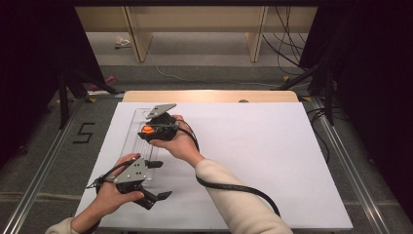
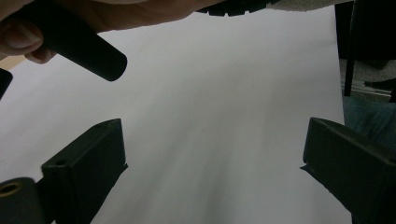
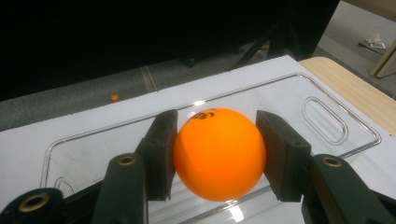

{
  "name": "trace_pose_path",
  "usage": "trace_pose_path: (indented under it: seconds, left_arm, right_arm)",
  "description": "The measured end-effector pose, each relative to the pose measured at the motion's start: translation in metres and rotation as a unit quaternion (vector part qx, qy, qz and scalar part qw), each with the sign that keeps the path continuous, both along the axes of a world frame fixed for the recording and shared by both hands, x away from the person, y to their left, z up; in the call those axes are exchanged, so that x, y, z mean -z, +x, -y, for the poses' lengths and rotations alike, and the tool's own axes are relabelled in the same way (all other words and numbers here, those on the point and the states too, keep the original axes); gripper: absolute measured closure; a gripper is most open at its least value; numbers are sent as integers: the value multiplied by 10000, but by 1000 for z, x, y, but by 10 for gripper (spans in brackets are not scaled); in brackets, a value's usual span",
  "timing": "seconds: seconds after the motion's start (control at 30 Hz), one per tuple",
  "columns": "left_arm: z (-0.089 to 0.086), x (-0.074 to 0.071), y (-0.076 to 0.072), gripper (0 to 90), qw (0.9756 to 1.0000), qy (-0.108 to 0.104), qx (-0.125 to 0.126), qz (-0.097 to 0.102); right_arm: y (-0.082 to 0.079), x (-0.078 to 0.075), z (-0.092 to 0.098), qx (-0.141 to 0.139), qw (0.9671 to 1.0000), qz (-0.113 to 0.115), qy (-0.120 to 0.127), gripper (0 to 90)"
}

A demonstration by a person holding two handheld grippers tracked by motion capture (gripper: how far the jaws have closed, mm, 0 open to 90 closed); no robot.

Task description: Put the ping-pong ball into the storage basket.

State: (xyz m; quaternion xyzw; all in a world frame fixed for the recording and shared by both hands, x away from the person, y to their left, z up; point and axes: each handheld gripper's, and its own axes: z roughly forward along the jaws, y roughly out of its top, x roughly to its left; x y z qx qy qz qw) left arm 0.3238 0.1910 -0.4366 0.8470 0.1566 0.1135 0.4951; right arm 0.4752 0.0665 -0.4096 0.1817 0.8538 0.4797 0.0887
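My right gripper [image 3: 215, 156] has its jaws pressed against both sides of one orange ball [image 3: 219, 153], which I hold just above a clear plastic tray [image 3: 327, 122]. The right gripper view shows this plainly: black printing on top of the ball, the tray's rounded rim and a long slot handle at its end, and a tiny orange speck on the dark floor beyond, too small for me to tell what it is. From the high view the ball [image 1: 147, 129] is only a small orange spot under my right gripper [image 1: 155, 127], and the tray [image 1: 130, 134] shows as a long clear rectangle lying at the left of the white surface [image 1: 253, 161]; I cannot tell from there whether anything lies in it, and the part seen from my right gripper holds nothing. My left gripper [image 2: 212, 154] has its jaws spread wide with nothing between them, only bare white surface beneath; in the high view it [image 1: 158, 197] sits near the front left corner, just below the tray's near end. I count two grippers, one ball and one tray.
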Motion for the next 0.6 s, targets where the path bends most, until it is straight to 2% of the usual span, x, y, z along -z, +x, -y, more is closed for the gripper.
trace_pose_path:
  seconds: [0.6]
  left_arm:
    - [0,0,0,54,10000,-2,1,-7]
  right_arm:
    - [5,6,-11,-99,9998,-99,-160,514]
